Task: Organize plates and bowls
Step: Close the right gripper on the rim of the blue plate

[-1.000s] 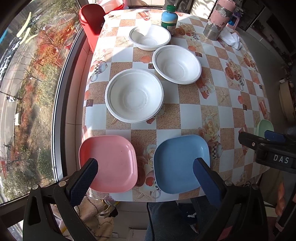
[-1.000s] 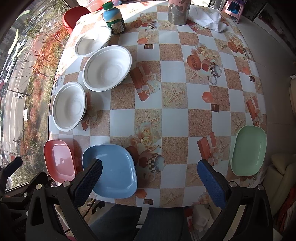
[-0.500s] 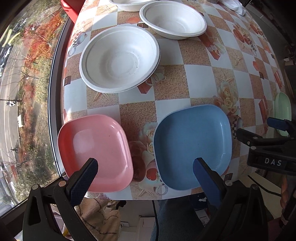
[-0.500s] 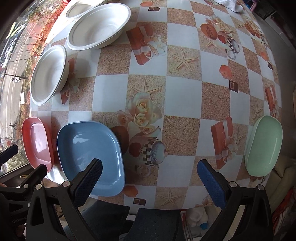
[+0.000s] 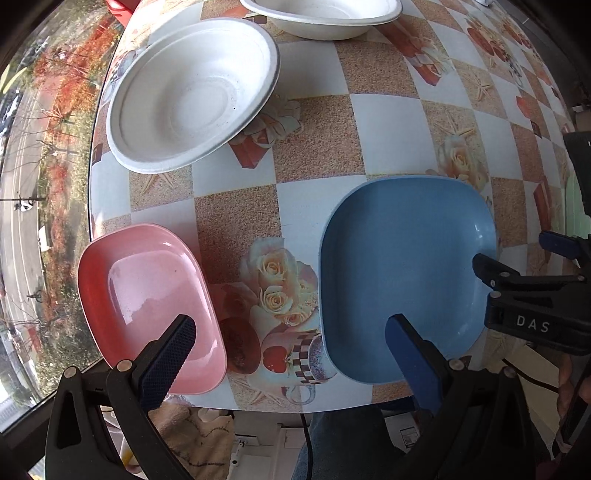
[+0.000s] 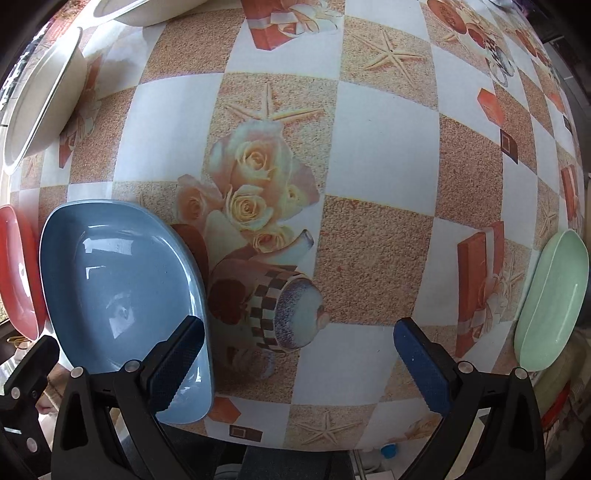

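Plates and bowls are laid out on a table (image 6: 384, 122) covered in a checked, rose-printed cloth, and every place below is given relative to the blue plate (image 5: 402, 273), which lies at the near edge. Left of it, with a printed rose cluster between the two, the pink plate (image 5: 144, 299) is set at the near left corner, apart from it. Beyond the pink plate and up-left of the blue plate, a white bowl (image 5: 192, 92) is seen, and a second bowl (image 5: 325, 18) is partly cut off farther back. Well to the right of the blue plate, at the table's right edge, the green plate (image 6: 550, 299) is found.

The left gripper (image 5: 288, 341) is held spread wide and empty, one pad over the pink plate's near rim and the other over the blue plate's near part; nothing is gripped. The right gripper (image 6: 299, 349) is likewise spread and empty, its left pad over the blue plate's right rim and its right pad over bare cloth.

The step in hand is judged to be the approach for a first pick-up; no stacking is yet done. For the next move, one rim would need to be chosen, probably of the blue or pink plate, straddled by the pads, pinched at the near edge and lifted level, so that the plate can be set onto another.
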